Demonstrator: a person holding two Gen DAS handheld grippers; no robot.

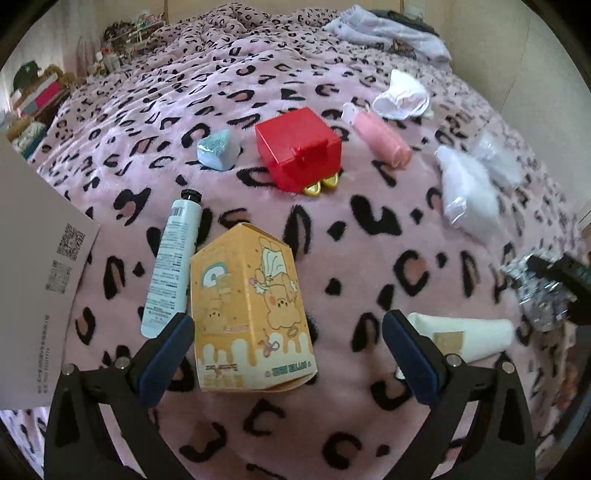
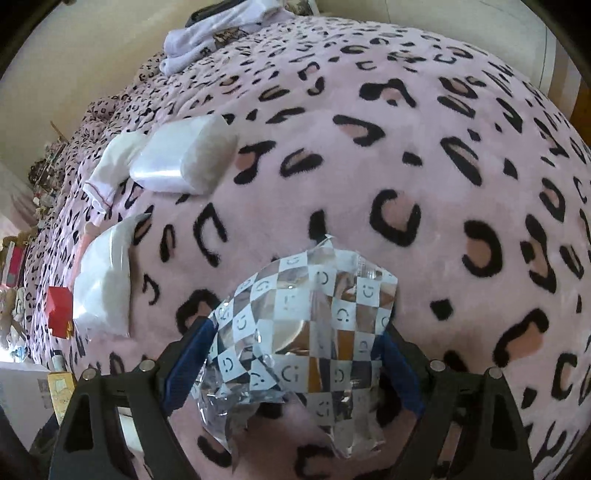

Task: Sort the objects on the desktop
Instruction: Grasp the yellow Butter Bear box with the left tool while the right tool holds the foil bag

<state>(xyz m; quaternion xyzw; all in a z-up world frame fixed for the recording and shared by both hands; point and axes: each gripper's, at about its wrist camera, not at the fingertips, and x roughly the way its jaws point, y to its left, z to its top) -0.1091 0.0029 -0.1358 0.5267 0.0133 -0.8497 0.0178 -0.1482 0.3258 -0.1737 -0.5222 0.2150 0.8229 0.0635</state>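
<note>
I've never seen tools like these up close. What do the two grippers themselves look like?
Both look alike. The left gripper and right gripper each have two matte black, angular plastic arms with triangular cut-outs and small round silver screws at the joints. Each finger ends in a dark blue pad. No cables, markings or sleeves are visible.

Home bedroom: bed under pink leopard-print blanket [image 1: 258, 92], folded clothes [image 1: 391, 33], cluttered shelf [image 1: 33, 99] beside it

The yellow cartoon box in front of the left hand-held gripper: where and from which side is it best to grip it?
Grip the yellow cartoon box across its two long side faces, near the closer end, coming straight forward. It lies flat on the blanket, lengthwise, and the open left hand-held gripper probably spans it already.
</note>
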